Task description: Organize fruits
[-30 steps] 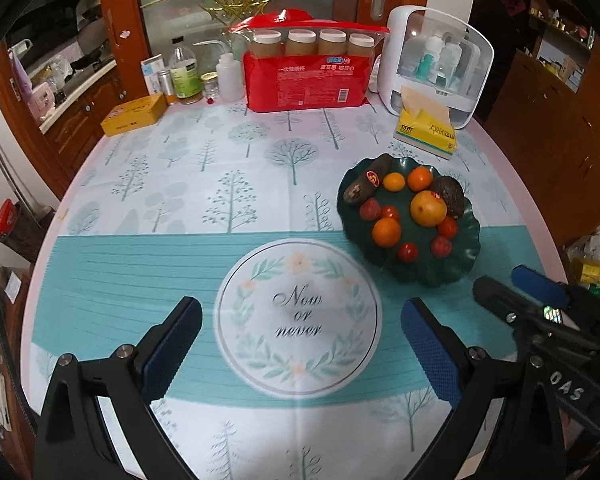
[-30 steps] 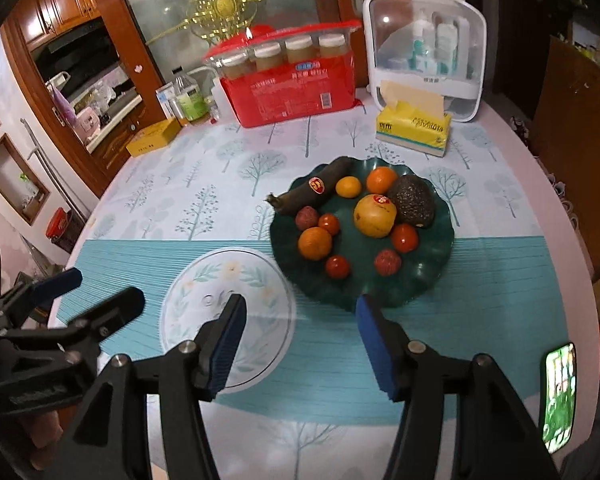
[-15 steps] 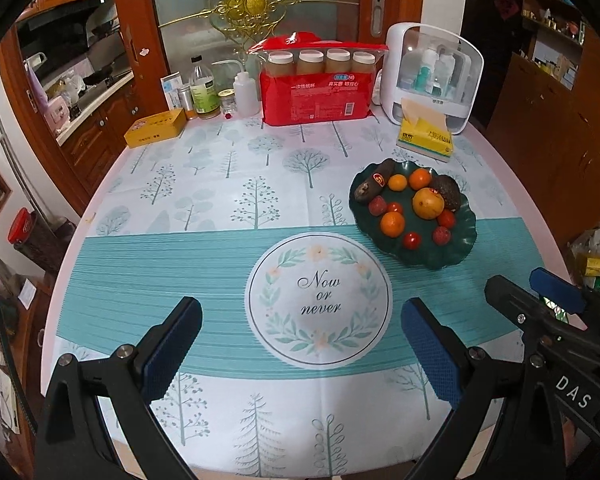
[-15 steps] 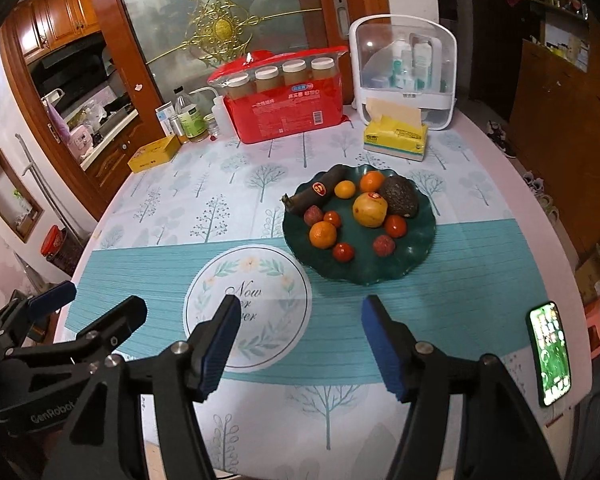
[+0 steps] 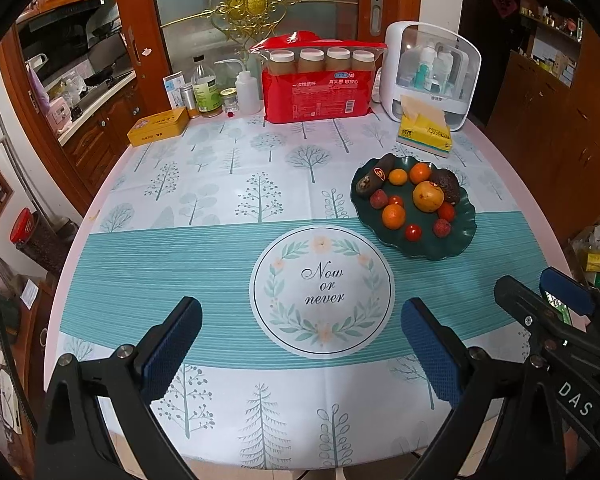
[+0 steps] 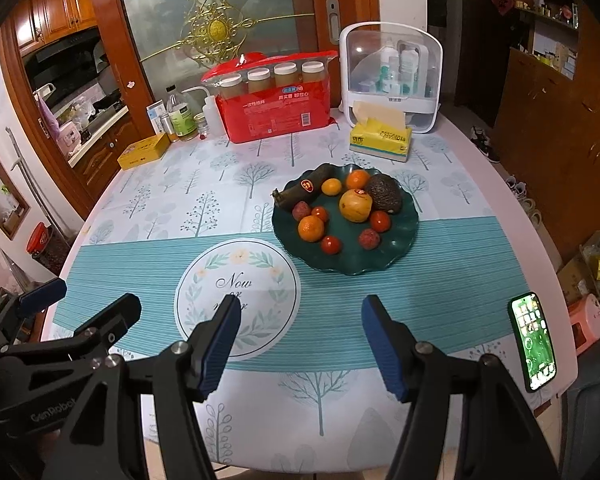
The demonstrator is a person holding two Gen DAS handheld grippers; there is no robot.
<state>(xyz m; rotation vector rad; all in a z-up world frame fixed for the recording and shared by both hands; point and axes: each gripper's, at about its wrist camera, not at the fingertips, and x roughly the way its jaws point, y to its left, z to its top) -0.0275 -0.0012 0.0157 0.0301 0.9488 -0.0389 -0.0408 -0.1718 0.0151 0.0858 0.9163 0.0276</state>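
A dark green plate (image 5: 422,246) sits right of the table's middle, also in the right wrist view (image 6: 356,262). It holds several fruits: oranges (image 6: 311,228), a yellow pomegranate (image 6: 355,205), an avocado (image 6: 384,193), cherry tomatoes (image 6: 331,244), lychees (image 6: 369,238) and a dark banana (image 6: 302,193). My left gripper (image 5: 300,344) is open and empty above the table's near edge. My right gripper (image 6: 300,344) is open and empty, near the front edge, well short of the plate. Each gripper shows at the other view's edge.
A red pack of cups (image 5: 318,84), a white cosmetics case (image 5: 432,76), a yellow tissue pack (image 5: 424,130), bottles (image 5: 206,88) and a yellow tin (image 5: 158,131) stand along the far edge. A lit phone (image 6: 534,340) lies at the front right.
Both grippers have drawn back and up from the plate toward the table's near edge, so more of the table shows. Both stay open and empty.
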